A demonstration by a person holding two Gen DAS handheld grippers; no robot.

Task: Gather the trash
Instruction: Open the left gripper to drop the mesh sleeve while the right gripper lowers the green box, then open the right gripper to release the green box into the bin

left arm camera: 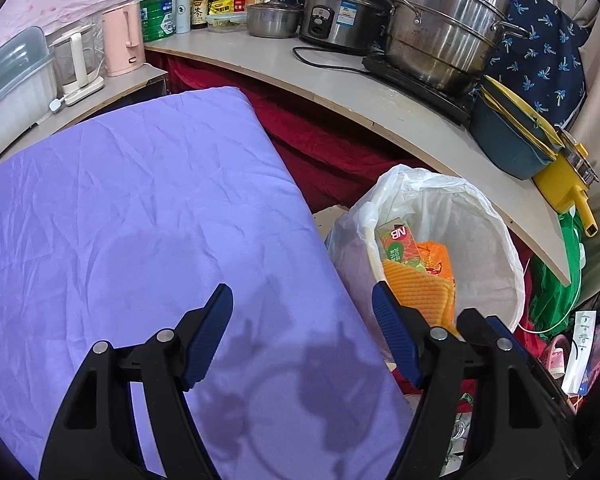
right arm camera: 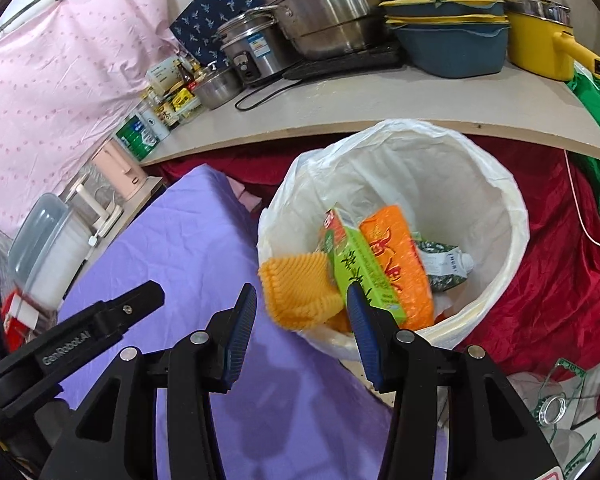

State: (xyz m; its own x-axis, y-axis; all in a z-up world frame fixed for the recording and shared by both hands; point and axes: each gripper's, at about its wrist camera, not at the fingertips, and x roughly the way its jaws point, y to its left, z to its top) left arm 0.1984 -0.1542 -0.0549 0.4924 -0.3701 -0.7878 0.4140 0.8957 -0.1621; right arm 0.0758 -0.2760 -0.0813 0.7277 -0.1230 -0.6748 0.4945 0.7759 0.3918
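A round bin lined with a white plastic bag [left arm camera: 476, 216] [right arm camera: 496, 184] stands beside the purple-covered table [left arm camera: 132, 208] [right arm camera: 180, 240]. Inside lie a green juice carton [left arm camera: 398, 242] [right arm camera: 360, 268], an orange packet [right arm camera: 396, 256], an orange ribbed piece [left arm camera: 416, 288] [right arm camera: 296, 288] resting at the bin's near rim, and a crumpled dark wrapper [right arm camera: 444, 264]. My left gripper [left arm camera: 302, 300] is open and empty over the table's right edge. My right gripper [right arm camera: 302, 296] is open and empty, just short of the bin's near rim. The left gripper's body [right arm camera: 100, 320] shows in the right wrist view.
A counter [left arm camera: 340, 84] [right arm camera: 380, 108] behind the bin carries steel pots [left arm camera: 440, 28], a rice cooker [left arm camera: 340, 12], a blue basin [left arm camera: 508, 132], a yellow pot [right arm camera: 540, 40] and bottles. A pink kettle [left arm camera: 122, 40] and plastic box [left arm camera: 12, 76] stand left. Red cloth [right arm camera: 540, 280] lies around the bin.
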